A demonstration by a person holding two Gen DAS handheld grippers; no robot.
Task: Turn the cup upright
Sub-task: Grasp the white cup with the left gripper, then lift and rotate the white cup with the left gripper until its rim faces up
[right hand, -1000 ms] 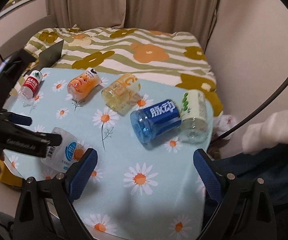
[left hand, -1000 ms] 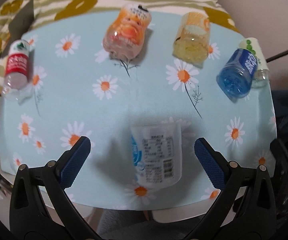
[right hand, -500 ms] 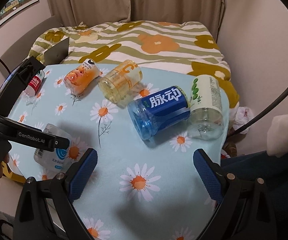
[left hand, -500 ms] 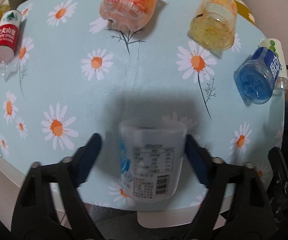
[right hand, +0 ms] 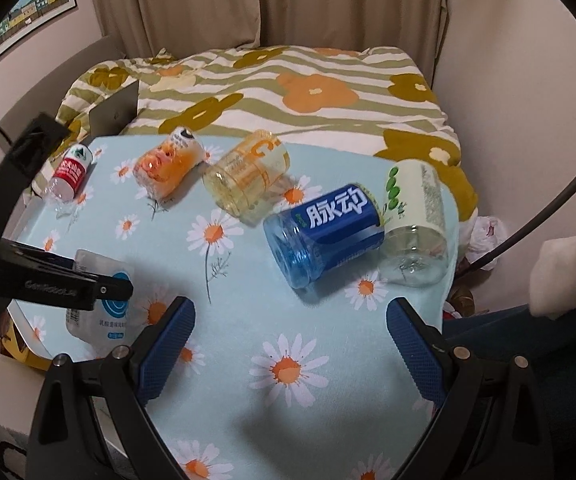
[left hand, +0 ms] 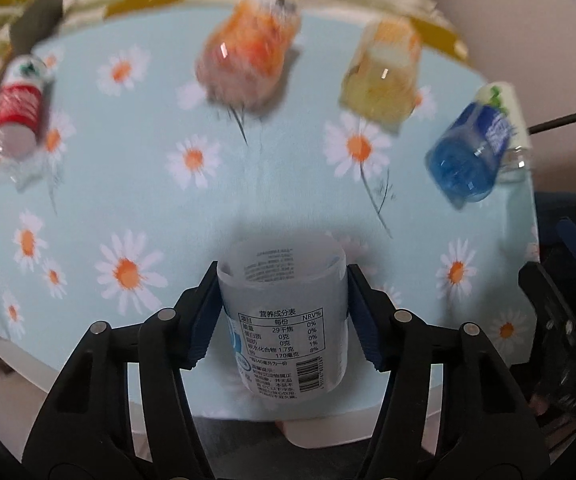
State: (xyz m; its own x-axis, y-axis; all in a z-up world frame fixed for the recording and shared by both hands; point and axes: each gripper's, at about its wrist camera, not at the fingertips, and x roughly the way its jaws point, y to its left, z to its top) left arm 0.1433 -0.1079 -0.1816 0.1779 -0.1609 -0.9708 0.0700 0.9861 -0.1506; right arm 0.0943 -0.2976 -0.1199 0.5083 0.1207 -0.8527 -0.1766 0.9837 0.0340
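A translucent white cup with a printed nutrition label is clamped between the blue pads of my left gripper near the table's front edge, its open end pointing away from the camera. In the right wrist view the same cup shows at the left, tilted, with the left gripper's black arm across it. My right gripper is open and empty, above the daisy tablecloth toward the front right.
Other containers lie on their sides at the back: a red-labelled bottle, an orange one, a yellow cup, a blue cup and a clear green-labelled cup. A flowered bed lies behind.
My left gripper has closed from open onto the white cup and the cup has risen and tilted. The right gripper has drifted slightly, still open.
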